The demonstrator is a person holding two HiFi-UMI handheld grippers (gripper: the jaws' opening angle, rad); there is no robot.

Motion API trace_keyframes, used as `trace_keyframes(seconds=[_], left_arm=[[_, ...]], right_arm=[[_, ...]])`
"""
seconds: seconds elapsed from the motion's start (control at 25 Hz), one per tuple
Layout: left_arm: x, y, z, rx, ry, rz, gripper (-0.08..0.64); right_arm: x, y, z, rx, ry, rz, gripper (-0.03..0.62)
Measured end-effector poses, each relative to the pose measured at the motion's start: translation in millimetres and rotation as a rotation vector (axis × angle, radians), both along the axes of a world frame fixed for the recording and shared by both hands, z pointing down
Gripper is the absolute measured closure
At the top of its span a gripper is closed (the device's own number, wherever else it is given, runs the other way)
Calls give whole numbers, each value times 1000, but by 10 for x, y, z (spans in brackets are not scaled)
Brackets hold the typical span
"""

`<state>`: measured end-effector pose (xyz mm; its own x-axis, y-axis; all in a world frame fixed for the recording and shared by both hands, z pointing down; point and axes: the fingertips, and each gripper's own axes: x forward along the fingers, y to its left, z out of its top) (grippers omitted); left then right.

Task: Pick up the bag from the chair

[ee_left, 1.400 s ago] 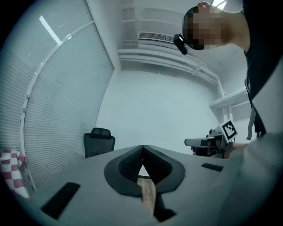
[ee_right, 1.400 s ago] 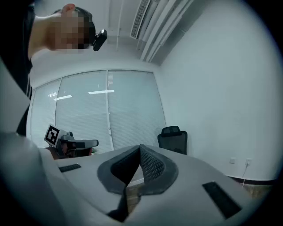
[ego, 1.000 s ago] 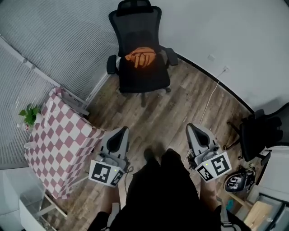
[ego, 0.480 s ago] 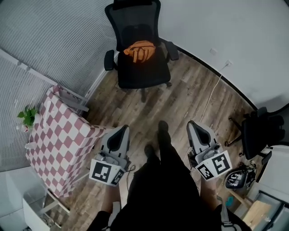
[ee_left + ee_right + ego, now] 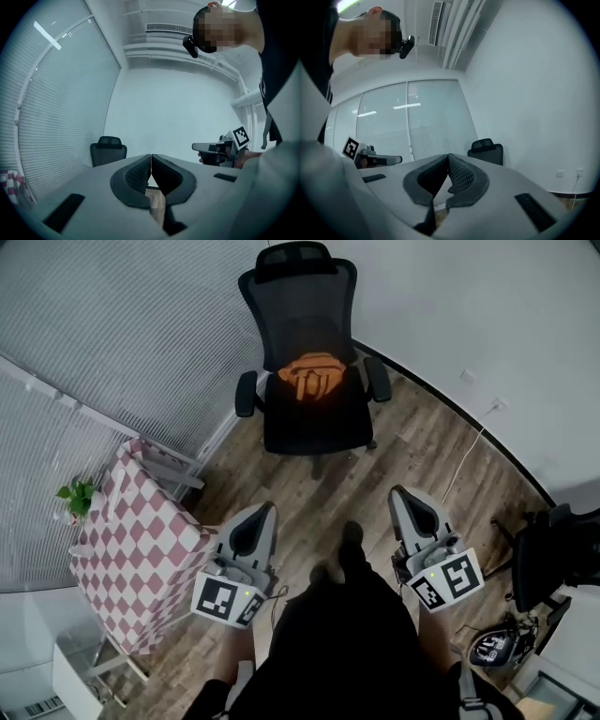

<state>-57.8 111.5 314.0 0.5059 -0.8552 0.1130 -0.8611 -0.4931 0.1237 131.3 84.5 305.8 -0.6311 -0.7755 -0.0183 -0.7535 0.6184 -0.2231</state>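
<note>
The left gripper (image 5: 257,517) is held low at the near left, its jaws pressed fully together with nothing between them. The right gripper (image 5: 409,504) is held level with it at the near right, and its jaws likewise meet at the tips and hold nothing. Both are pointed across bare wooden floor (image 5: 412,442) toward the far wall.

The bag (image 5: 316,378), orange and crumpled, lies at the back of the seat of the black chair (image 5: 314,423), between the armrests and against the backrest. It is well apart from both grippers.

The step in hand is judged to be the approach. It would be done best from the front of the seat, with one gripper opened wide before it is brought in. A raised fold of the bag should be taken rather than the flat of it. As the chair appears to be a swivel type, it should not be pushed.

A table (image 5: 141,549) in a checked cloth and a small plant (image 5: 78,495) are seen at the left. No brand or lettering can be read; only square black-and-white markers are shown on the grippers' cubes.
</note>
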Motion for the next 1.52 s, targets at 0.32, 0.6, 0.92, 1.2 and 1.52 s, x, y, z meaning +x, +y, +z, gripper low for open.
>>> trace_keyframes(seconds=[0.32,0.6,0.92,1.2,1.52], left_arm=[[528,-535,-41,18,-30,13,528],[814,-838,29,15,-36,6,528],[525,-1048,147,-42,-53,-95,528],[255,-1450,195,-48,-7,-77,528],[-148,-2231,57,2,23,-17,528]], right_arm=[[174,-596,80,-27,11,-107,572],[275,-985,316,-99,25,-171,572],[131,-1235,404,-125,45,-199,572],[-61,-1578,440,-128,68,-160,572],[-623,-2246,249,-90,118,-181,572]])
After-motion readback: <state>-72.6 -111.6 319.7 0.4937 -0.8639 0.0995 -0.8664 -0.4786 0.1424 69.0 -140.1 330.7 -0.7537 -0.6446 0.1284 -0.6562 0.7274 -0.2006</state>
